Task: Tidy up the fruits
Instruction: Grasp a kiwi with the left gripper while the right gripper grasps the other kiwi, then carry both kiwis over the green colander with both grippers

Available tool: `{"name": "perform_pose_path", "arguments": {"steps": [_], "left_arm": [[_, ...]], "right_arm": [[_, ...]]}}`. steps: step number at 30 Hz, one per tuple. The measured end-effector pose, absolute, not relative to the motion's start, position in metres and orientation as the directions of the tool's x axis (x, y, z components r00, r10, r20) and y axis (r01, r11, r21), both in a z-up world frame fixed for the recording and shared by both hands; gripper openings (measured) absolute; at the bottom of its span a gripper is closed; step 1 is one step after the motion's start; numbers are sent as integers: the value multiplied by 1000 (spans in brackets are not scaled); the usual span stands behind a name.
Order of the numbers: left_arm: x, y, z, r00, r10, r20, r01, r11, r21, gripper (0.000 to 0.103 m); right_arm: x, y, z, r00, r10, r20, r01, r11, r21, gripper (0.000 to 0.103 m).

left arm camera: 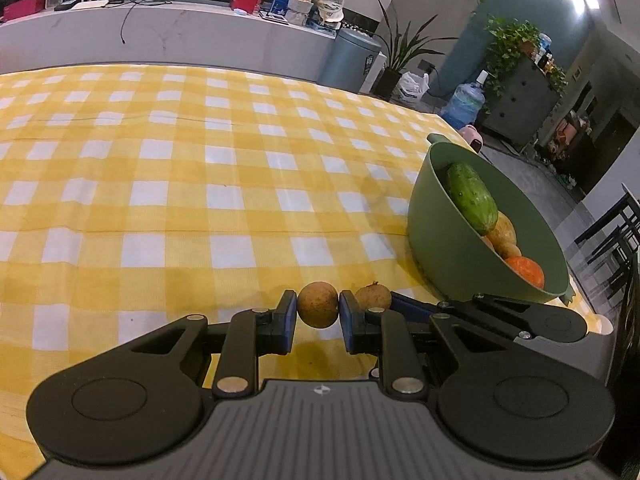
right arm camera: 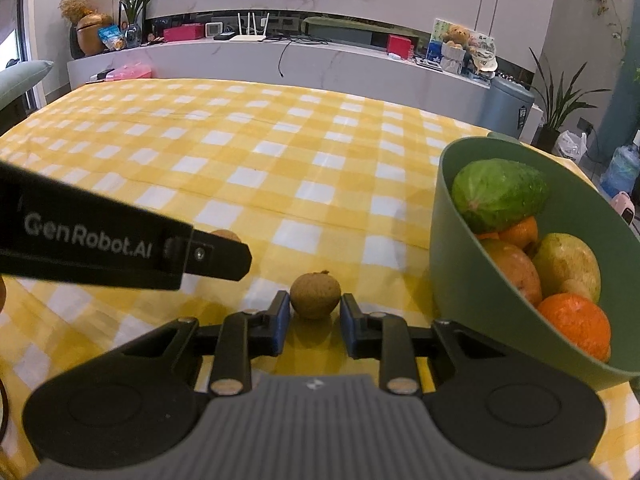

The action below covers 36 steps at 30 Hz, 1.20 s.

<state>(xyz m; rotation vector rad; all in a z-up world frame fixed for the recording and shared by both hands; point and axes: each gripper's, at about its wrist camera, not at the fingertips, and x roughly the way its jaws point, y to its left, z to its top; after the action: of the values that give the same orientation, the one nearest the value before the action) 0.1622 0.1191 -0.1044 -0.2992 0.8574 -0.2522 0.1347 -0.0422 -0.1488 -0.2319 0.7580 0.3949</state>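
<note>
Longans pinched, one in the left tongs, one in the right tongs; green bowl just right.

At lower centre we see our left hand-held gripper clamping a brown round fruit; a second one lies just right, near the green bowl.

The left gripper points steeply down toward the table, its blue pads pressed tight on a small brown fruit. Just to its right, the right gripper tilts down alike, its jaws nearly closed around a second small fruit.
</note>
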Motion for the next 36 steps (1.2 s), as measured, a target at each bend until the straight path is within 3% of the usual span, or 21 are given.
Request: {"name": "perform_pose_path", "arguments": {"steps": [11,25,36], "left_arm": [[155,125,-95,629,-375,-681,76,901,-427,25],[135,87,-41,669,-386,-635,150,907,-394,25],[135,19,-9,670,-407,-620,271,913,-306,25]], "right_arm": [[119,-45,-132,660,294,-691,-467,882,-71,23],[69,-87,-73,726,361,-586,-479,876,-54,23],[66,-157,-50,793,303,-529,-393,917,-64,23]]}}
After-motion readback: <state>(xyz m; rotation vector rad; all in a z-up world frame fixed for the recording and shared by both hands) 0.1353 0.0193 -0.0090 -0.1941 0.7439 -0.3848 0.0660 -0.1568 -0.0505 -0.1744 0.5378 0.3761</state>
